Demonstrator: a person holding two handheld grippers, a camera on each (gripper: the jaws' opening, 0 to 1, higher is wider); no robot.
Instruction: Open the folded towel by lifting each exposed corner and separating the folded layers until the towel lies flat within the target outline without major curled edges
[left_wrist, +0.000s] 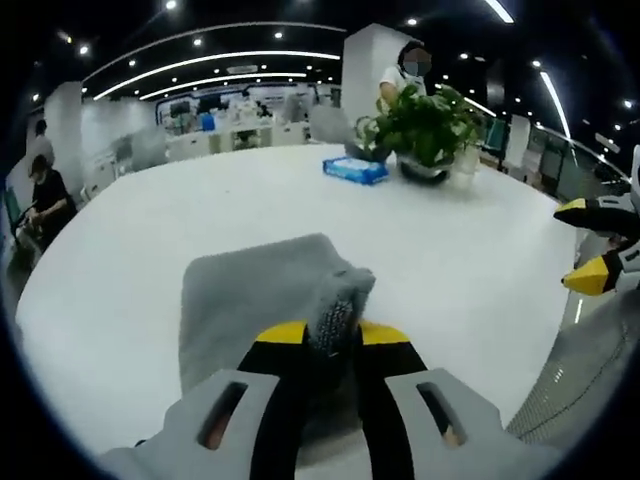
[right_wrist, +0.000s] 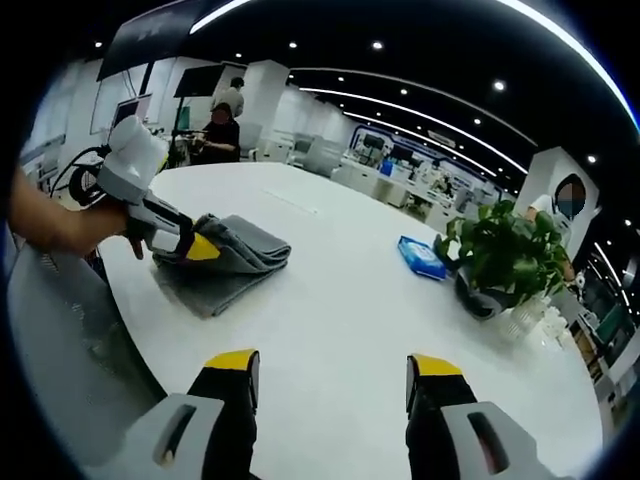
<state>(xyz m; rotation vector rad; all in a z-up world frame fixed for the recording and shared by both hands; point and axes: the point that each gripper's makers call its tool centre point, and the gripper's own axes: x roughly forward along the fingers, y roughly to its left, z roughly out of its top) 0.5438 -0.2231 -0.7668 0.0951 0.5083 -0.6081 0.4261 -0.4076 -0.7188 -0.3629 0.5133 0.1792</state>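
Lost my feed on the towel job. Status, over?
Left gripper shut on grey towel corner, lifting it. Right gripper open, holding nothing. Towel still folded on white table. Potted plant and blue packet well clear.

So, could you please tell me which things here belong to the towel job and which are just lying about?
Job:
- towel, grey, folded, one corner pinched up
- left tongs, shut on that corner
- right tongs, open, holding nothing
- table, white

Lying about:
- plant in a pot
- blue pack beside it
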